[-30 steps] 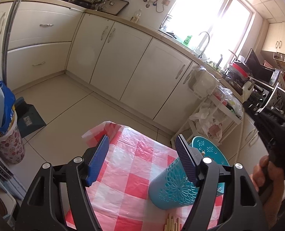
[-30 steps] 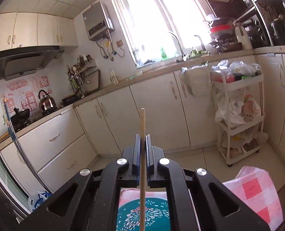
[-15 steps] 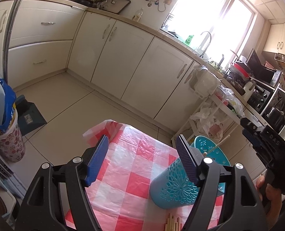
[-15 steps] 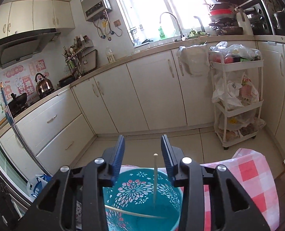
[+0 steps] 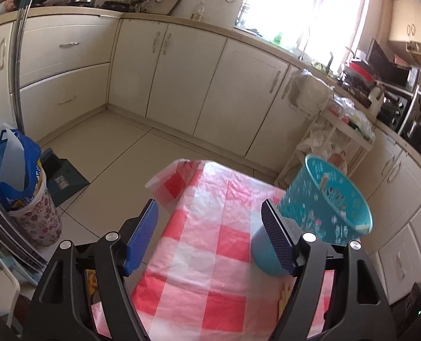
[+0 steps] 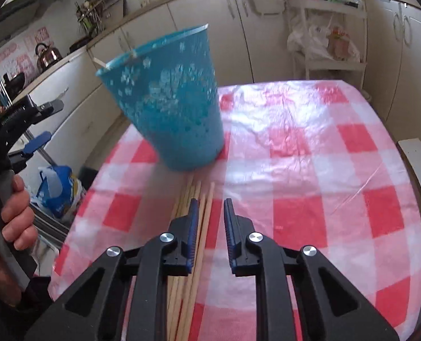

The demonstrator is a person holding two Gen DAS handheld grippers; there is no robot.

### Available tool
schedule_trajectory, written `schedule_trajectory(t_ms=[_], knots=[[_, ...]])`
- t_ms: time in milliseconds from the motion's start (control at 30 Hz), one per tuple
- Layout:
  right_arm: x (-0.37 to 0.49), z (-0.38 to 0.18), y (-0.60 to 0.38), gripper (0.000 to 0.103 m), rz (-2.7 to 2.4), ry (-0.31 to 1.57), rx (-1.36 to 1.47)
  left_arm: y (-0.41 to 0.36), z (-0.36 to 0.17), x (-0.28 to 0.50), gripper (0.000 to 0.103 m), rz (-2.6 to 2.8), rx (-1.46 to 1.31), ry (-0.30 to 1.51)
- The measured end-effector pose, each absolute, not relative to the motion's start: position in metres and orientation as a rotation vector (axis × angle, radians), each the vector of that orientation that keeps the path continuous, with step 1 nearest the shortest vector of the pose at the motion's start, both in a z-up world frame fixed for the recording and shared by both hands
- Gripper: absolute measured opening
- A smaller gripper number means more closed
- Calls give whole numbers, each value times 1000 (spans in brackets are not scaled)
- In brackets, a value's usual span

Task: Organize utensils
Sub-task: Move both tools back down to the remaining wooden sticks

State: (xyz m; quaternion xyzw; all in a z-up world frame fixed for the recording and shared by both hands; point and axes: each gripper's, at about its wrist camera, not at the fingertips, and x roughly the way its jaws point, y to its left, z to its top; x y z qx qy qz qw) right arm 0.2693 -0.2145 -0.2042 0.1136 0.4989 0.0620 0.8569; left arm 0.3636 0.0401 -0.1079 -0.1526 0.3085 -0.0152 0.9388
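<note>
A teal perforated cup stands on the red-and-white checked tablecloth and appears to lean; it is blurred. Chopstick tips stick out over its rim, and a chopstick shows inside the cup. Several wooden chopsticks lie in a bundle on the cloth in front of the cup. My right gripper points down over them, its jaws closing with one stick in the narrow gap and the pads not pressing on it. My left gripper is open and holds nothing, left of the cup; a hand holds it.
Cream cabinets run along the walls. A white trolley full of plastic bags stands beyond the table's far edge. A bin with a blue bag is on the floor at the left. A white edge borders the table on the right.
My right gripper let go of a chopstick over the cup, then swung down to the bundle on the cloth with narrower jaws. The left gripper dipped a little. The cup now looks tilted.
</note>
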Motion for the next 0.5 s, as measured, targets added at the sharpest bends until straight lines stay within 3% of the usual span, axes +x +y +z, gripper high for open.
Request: schedule_trajectory(t_ms=[167,500], knots=[[276,-231,-202,19,145,1108,152,1,-143,336,71,-157,-185,756],[271,-234,-212,19,124,1108,91,-56,-179,321,71,-318,-37,887]])
